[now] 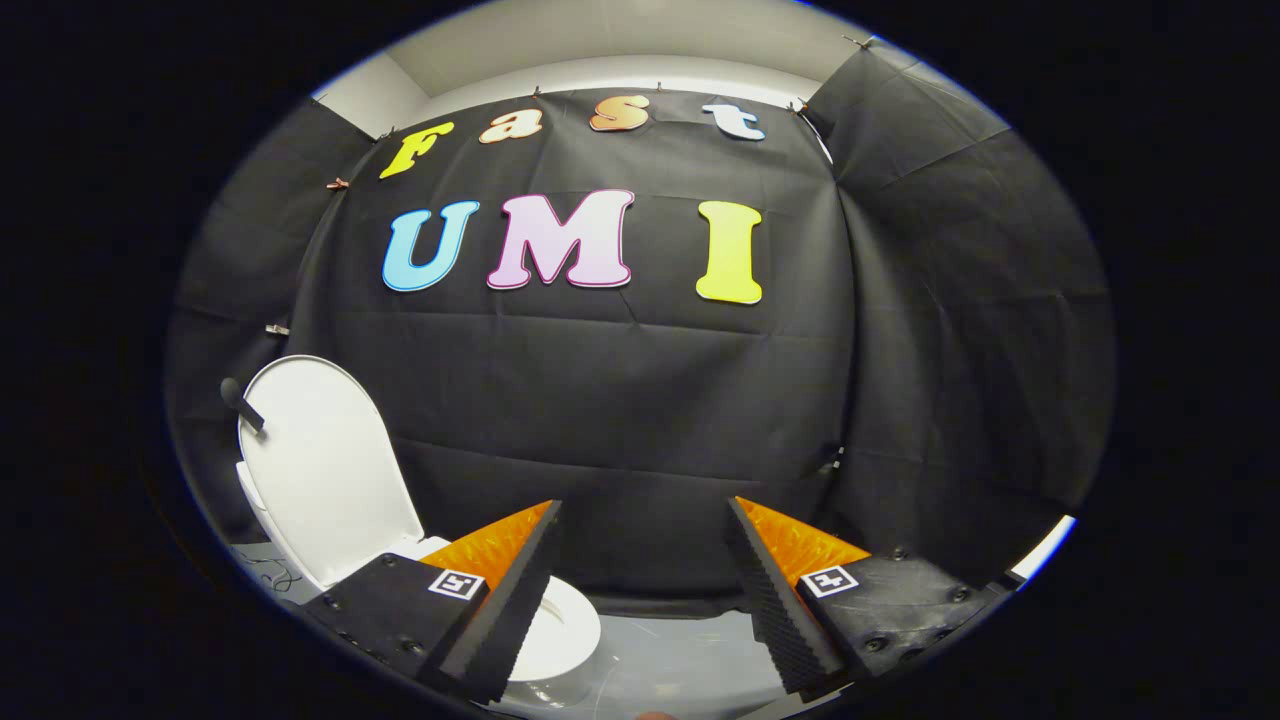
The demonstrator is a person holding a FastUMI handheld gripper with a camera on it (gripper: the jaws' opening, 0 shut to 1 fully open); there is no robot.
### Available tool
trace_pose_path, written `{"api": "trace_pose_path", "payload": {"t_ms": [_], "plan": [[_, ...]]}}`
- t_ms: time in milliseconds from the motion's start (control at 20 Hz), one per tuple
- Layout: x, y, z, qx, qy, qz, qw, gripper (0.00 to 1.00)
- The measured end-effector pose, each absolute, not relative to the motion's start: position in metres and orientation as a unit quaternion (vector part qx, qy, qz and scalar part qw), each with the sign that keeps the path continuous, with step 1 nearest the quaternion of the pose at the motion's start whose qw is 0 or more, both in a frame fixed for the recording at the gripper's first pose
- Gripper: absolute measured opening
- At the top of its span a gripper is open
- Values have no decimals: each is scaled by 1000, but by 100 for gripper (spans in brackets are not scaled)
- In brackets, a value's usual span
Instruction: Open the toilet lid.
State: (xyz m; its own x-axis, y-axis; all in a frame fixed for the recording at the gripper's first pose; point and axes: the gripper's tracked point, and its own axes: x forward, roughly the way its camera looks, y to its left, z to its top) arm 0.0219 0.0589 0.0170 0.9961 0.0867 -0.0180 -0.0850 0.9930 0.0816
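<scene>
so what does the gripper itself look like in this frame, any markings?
The gripper has two wedge-shaped fingers tapering forward, with ribbed, textured inner pads. Each sits on a dark block body with visible screw heads, and each body carries a small square black-and-white fiducial tag. No cables are visible on it.

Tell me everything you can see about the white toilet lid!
The toilet lid is white, smooth and shiny, like plastic, with a rounded oval shape. It is up, standing nearly upright and leaning back toward the black cloth wall. Its bottom end meets the white toilet seat, which lies flat below. A dark stick-like object pokes out by its top edge. The tool is open, its fingers apart, not touching the lid, which is off to their side.
</scene>
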Motion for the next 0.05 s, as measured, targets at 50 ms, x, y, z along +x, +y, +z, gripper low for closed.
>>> {"api": "trace_pose_path", "payload": {"t_ms": [50], "plan": [[22,59,19,40,10,43,998,99]]}}
